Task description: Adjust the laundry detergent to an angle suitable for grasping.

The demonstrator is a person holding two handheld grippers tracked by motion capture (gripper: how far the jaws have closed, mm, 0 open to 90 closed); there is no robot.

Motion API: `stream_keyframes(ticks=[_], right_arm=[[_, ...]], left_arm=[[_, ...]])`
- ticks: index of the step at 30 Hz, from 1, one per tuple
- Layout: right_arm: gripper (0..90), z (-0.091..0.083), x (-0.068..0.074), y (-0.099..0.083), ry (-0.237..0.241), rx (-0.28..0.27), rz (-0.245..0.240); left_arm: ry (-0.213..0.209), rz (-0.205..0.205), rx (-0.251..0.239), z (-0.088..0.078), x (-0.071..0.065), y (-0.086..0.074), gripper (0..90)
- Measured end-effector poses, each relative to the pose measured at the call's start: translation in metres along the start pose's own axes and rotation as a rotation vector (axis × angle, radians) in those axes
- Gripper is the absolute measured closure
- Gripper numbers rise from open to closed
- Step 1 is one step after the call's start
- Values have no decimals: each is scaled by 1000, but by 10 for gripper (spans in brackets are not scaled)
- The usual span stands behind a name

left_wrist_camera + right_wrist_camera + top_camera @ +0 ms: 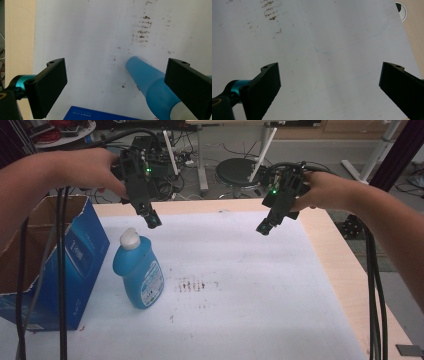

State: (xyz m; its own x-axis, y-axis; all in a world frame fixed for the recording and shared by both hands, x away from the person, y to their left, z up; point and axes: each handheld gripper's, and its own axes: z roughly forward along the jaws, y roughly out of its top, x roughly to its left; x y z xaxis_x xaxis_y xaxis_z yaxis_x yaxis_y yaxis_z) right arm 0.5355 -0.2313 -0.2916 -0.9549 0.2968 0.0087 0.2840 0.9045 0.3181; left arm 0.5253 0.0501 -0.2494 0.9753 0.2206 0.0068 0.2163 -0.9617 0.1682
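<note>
A: Blue cardboard box (pixel 75 265), far left of the table, top open, standing on the white sheet (pixel 240 285). Next item?

B: Blue plastic dish-soap bottle (pixel 138 272), white cap (pixel 131 238), upright just beside the box on the box's right. In the left gripper view the bottle (pixel 152 87) shows low and to the right, passing behind the right-hand jaw.

A: Handling notes?

B: Judged: moderately heavy if it is as full as it looks, smooth and likely slippery, walls that give under a squeeze. Best taken across the body just below the shoulder, or at the narrow neck under the cap; the labelled face (pixel 152 282) would slide.

A: Left gripper (pixel 150 219)?

B: Hovering above and just behind the cap, pointing down, jaws spread wide, nothing between them, no contact.

A: Middle of the sheet?

B: Brown smudges (pixel 191 285), right of the bottle.

A: Right gripper (pixel 266 225)?

B: Raised over the far right part of the sheet, well apart from the bottle, jaws wide apart and empty. Below it in the right gripper view, bare sheet (pixel 324 75) with faint blue pen lines (pixel 324 52).
</note>
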Motion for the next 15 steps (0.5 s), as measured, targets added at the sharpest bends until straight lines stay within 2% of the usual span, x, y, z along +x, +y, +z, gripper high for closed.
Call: stream_keyframes(ticks=[15], right_arm=[[28, 3, -2, -3, 11, -1, -19]], left_arm=[[27, -7, -15, -2, -2, 5, 46]])
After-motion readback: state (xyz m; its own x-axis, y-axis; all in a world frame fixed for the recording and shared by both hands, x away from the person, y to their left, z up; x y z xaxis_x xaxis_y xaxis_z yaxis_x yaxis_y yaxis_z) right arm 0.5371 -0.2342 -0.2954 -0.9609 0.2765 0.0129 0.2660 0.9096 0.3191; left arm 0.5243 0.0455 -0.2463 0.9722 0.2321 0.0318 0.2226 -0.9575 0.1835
